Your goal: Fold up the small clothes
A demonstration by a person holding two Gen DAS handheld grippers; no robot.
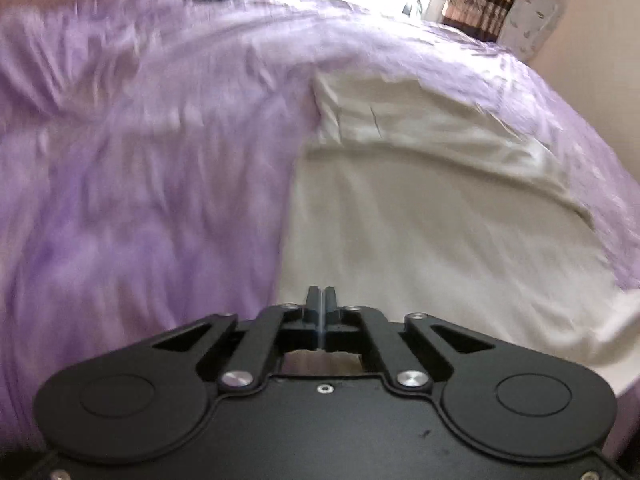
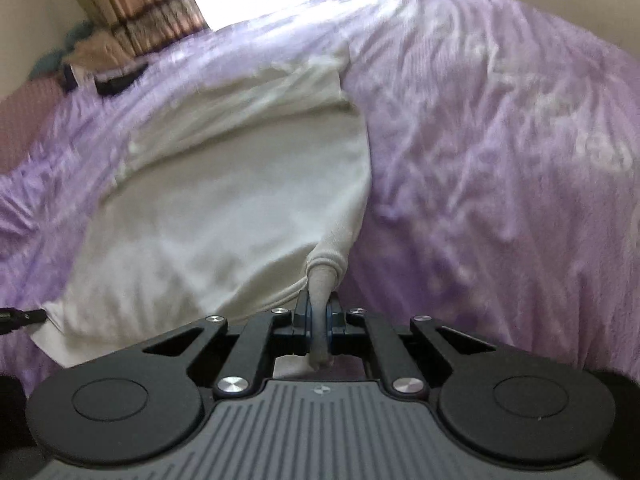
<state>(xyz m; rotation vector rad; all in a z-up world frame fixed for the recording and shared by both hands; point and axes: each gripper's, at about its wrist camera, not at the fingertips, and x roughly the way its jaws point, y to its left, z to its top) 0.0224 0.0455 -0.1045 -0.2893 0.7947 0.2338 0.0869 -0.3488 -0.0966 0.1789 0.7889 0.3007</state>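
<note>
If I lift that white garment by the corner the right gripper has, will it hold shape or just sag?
Probably sag: the white garment bunches into a soft twist where the right gripper pinches it. It looks thin and light, lying creased on the purple bedspread. The left gripper is shut with no cloth visible between its fingers, so the far side would likely trail.

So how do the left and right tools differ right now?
The right tool is shut on a bunched corner of the cream cotton garment; the left tool is shut with nothing visible between its fingers. The right has a ribbed grey body, the left plain black. Both hover over the wrinkled purple bedspread.
</note>
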